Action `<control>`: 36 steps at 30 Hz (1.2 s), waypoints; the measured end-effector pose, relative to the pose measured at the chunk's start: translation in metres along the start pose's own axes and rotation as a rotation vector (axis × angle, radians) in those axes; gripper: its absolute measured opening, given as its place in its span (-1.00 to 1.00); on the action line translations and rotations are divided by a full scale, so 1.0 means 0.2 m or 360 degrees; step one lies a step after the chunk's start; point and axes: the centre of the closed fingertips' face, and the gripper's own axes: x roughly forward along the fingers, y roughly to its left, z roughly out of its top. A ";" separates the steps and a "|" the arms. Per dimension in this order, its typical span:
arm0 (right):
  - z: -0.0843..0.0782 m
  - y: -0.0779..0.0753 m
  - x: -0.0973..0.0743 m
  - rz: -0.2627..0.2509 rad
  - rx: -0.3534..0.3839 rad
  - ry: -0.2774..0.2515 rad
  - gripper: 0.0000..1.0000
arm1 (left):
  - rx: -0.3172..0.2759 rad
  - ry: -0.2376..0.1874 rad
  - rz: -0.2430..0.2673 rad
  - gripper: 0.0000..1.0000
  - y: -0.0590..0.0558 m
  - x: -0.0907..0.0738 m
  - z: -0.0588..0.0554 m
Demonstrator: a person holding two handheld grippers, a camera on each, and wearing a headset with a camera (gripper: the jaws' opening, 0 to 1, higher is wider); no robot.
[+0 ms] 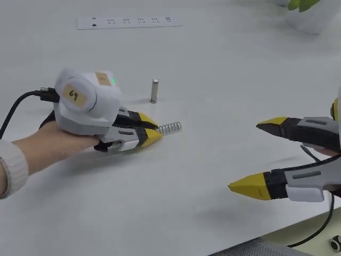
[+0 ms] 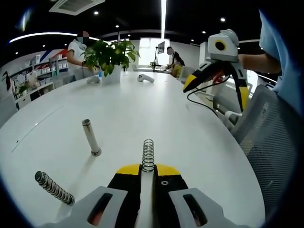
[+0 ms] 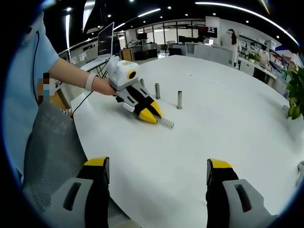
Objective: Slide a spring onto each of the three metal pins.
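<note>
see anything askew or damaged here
Nothing stands out: the small coiled metal spring sits straight in the shut left tongs, and the bare silver metal pin stands upright on the white table.

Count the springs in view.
2. One spring is clamped in the left gripper's jaws; a second spring sits on a pin beside the bare pin. A gripper may hide more.

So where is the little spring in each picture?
Head view: the spring is mid-picture, at the tips of the left hand-held gripper.
Left gripper view: the spring is low centre, rising from the closed jaws.
Right gripper view: the spring is just above centre.
Shared landmark: the bare metal pin standing nearby.
</note>
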 end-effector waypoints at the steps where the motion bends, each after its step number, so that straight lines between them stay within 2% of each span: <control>1: 0.00 0.00 0.00 0.0003 -0.0002 0.0002 0.66 | 0.0005 0.0000 0.0001 -0.96 0.00 -0.01 0.00; 10: 0.02 0.02 0.02 0.0022 -0.0021 0.0002 0.65 | 0.0000 -0.0020 -0.0020 -0.96 -0.03 -0.07 0.03; 17: 0.06 0.03 0.02 0.0044 -0.0055 -0.0011 0.63 | -0.0001 -0.0051 0.0009 -0.96 -0.07 -0.16 0.06; 23: 0.11 0.07 0.03 0.0080 -0.0102 -0.0033 0.63 | 0.0033 -0.0072 0.0006 -0.96 -0.16 -0.26 0.10; 26: 0.13 0.08 0.03 0.0091 -0.0123 -0.0052 0.63 | 0.0015 -0.0086 0.0021 -0.96 -0.18 -0.31 0.10; 30: 0.16 0.12 0.05 0.0120 -0.0154 -0.0063 0.62 | 0.0007 -0.0087 0.0039 -0.96 -0.22 -0.35 0.10; 36: 0.19 0.17 0.06 0.0169 -0.0194 -0.0080 0.62 | 0.0014 -0.0075 0.0044 -0.96 -0.30 -0.41 0.08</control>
